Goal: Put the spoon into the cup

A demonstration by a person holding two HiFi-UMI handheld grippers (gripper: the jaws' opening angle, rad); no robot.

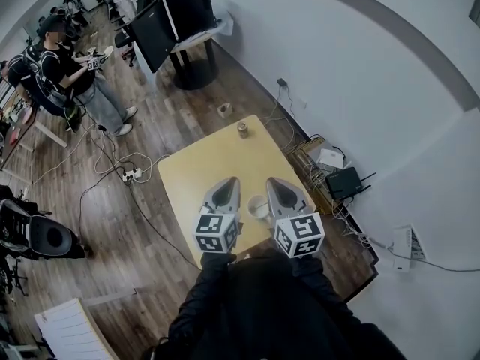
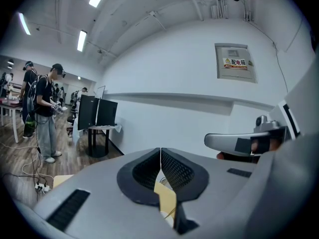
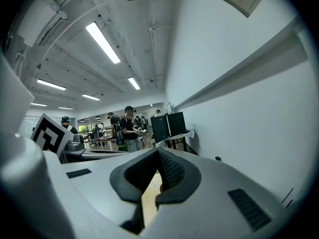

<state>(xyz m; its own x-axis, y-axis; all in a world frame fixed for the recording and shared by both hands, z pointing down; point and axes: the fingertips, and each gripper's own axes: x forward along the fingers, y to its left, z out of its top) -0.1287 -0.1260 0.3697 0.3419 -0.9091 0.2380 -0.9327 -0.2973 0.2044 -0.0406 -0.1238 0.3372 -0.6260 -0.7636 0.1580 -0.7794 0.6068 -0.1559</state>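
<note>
White cup [image 1: 256, 207], partly hidden, indistinct

The characters 配电箱 are printed beside a yellow warning triangle on a white label [image 2: 235, 62] fixed to the grey metal wall cabinet [image 2: 236, 73]. No other text can be read.

There are two grippers, the left gripper [image 1: 232, 181] and the right gripper [image 1: 271, 181], and two marker cubes [image 1: 217, 232], one on each. One yellow tabletop [image 1: 214, 160] carries one white cup [image 1: 257, 207] and one small brown container [image 1: 243, 130]. Two black monitors [image 1: 152, 34] stand on one far table. By the wall sits one black router [image 1: 345, 183], and on the floor lies one white power strip [image 1: 132, 175].
</note>
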